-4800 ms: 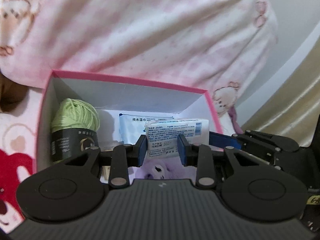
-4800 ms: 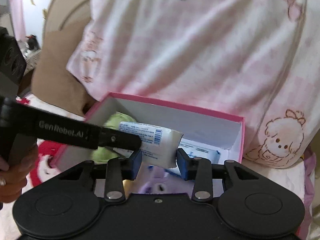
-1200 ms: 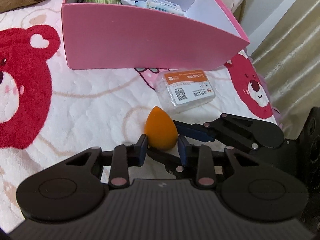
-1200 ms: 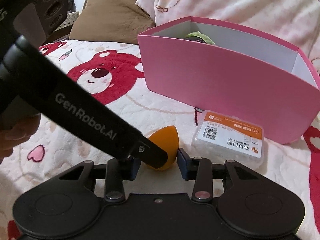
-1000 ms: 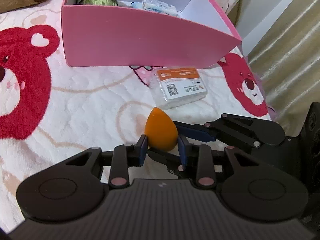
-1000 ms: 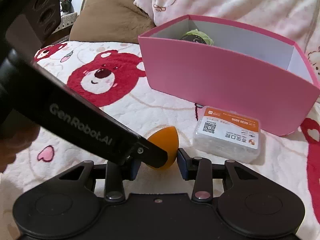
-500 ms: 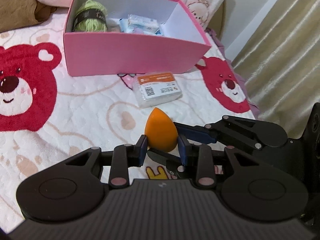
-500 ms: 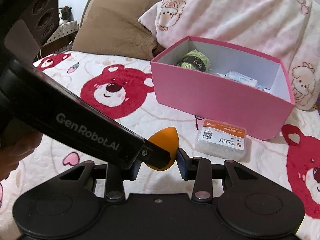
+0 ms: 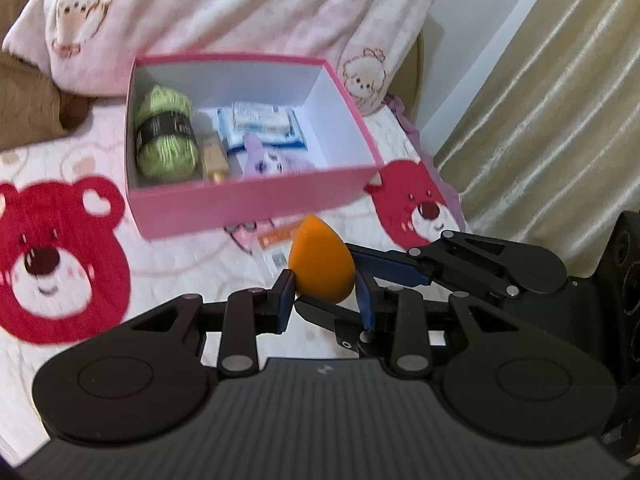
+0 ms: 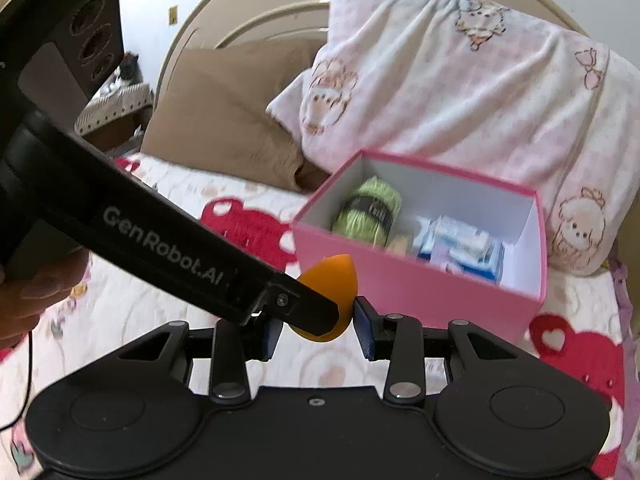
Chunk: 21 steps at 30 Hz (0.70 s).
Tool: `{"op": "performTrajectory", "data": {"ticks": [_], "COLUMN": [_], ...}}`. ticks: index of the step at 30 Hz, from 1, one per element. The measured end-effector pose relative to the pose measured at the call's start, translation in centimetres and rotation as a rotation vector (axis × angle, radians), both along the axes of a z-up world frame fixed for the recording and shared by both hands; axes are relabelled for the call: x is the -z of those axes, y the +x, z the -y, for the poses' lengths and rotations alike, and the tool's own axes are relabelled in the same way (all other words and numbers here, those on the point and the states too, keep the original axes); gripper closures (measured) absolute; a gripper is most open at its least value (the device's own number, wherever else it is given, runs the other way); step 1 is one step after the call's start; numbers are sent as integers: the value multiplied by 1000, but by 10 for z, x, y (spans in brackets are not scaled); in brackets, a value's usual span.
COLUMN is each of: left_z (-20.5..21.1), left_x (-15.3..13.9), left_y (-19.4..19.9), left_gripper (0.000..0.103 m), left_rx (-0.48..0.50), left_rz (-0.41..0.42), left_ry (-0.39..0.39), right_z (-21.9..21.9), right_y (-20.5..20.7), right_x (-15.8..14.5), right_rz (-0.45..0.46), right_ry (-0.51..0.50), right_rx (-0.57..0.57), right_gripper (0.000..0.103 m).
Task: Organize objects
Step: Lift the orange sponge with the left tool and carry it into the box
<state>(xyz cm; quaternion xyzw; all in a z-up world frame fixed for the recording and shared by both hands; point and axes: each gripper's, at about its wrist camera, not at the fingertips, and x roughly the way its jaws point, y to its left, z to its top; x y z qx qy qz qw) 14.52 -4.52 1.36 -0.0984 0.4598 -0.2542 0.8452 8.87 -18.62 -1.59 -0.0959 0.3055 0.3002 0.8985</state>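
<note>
Now, through my left wrist camera, my left gripper (image 9: 325, 294) pinches the orange teardrop sponge (image 9: 322, 265) between its blue pads, the pointed end upward, lifted clear of the bear-print blanket (image 9: 64, 264). My right gripper (image 9: 384, 266) reaches in from the right, its blue fingers beside and under the same sponge. Beyond it stands the pink box (image 9: 248, 200), open on top. Inside lie a green yarn ball (image 9: 166, 136) at the left, a small tan item just beside it, a purple plush (image 9: 266, 160) near the front wall, and white-and-blue packets (image 9: 262, 124) behind that. A flat case with an orange label (image 9: 276, 242) lies on the blanket in front of the box, partly hidden by the sponge. A pale pink pillow (image 9: 240, 8) leans behind the box, and a striped curtain (image 9: 540, 120) hangs at the right.

Through my right wrist camera, my right gripper (image 10: 316, 322) also presses on the sponge (image 10: 334, 276) from both sides. My left gripper's arm (image 10: 160, 236) crosses from the upper left and covers part of the sponge; my hand (image 10: 36, 296) shows at the left edge. The pink box (image 10: 416, 284) sits ahead to the right, yarn (image 10: 370, 210) and packets (image 10: 460, 240) visible inside, with a brown cushion (image 10: 228, 112) beyond.
</note>
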Motion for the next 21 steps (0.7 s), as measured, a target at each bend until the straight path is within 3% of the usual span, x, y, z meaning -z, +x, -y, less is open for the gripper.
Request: {"op": "performTrajectory", "data": {"ticks": [4, 8, 11, 16, 21], "left_z": [5, 11, 17, 12, 14], "left_x": [-19, -20, -4, 30, 62], "left_y": [32, 73, 103, 147, 177], "left_gripper": [72, 72, 72, 71, 72], "left_rx": [6, -4, -15, -83, -131], "left_rz": [22, 23, 78, 20, -40], "left_ry": [21, 19, 61, -15, -24], "right_z": [4, 11, 17, 17, 14], "right_y": [30, 71, 111, 168, 206], "right_x": [-19, -26, -21, 4, 29], "right_rz": [5, -28, -75, -153, -222], "right_ry": [26, 53, 67, 34, 23], "right_rx": [13, 30, 17, 2, 6], "right_gripper": [60, 60, 61, 61, 62]}}
